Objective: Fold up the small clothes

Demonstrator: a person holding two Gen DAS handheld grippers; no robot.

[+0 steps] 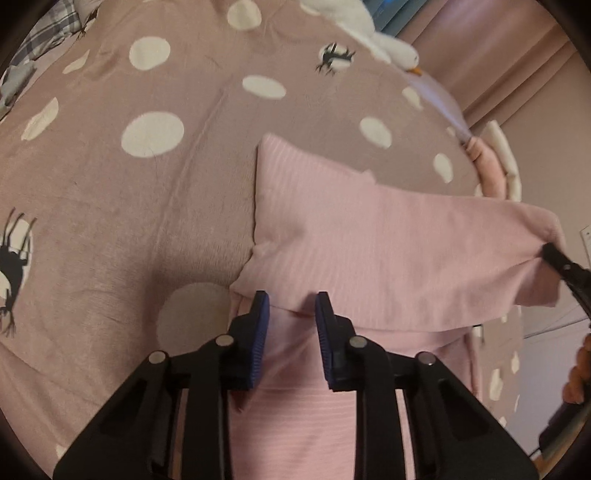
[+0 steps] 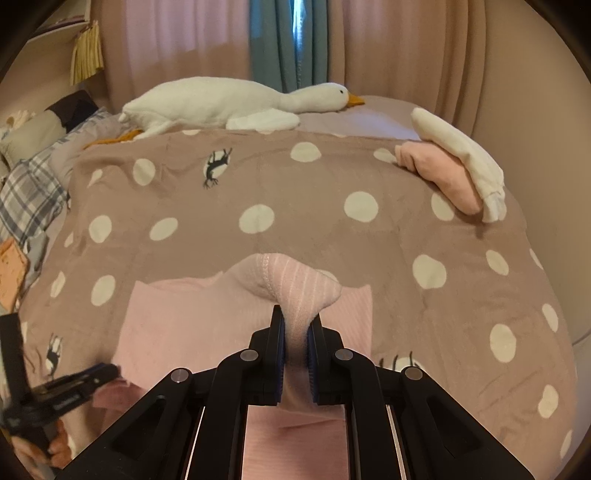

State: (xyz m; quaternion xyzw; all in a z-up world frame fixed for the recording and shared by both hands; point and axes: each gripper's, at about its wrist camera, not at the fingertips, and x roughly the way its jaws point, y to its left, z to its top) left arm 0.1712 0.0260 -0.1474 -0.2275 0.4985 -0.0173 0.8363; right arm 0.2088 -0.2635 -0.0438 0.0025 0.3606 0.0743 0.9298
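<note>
A: Lengthwise, pink ribbed garment (image 1: 369, 236) runs toward bed's (image 1: 147, 206) far edge, part-folded.
B: Noted. Right gripper (image 2: 296, 325) clamped on bunched corner; left gripper (image 1: 291, 299) jaws apart over fabric.

Both views are dim and warm, tinted pink-brown. The brightest spot is a cold blue slit of daylight between the teal curtains (image 2: 291, 44) at 12 o'clock in the right wrist view. Shadows on the bedspread (image 2: 295, 229) are soft. Fisheye distortion bows the bed and blackens every corner. The left hand-held gripper (image 2: 77, 384) at 8 o'clock is smeared by motion blur; the plush goose (image 1: 369, 29) at 1 o'clock in the left view is soft too.
</note>
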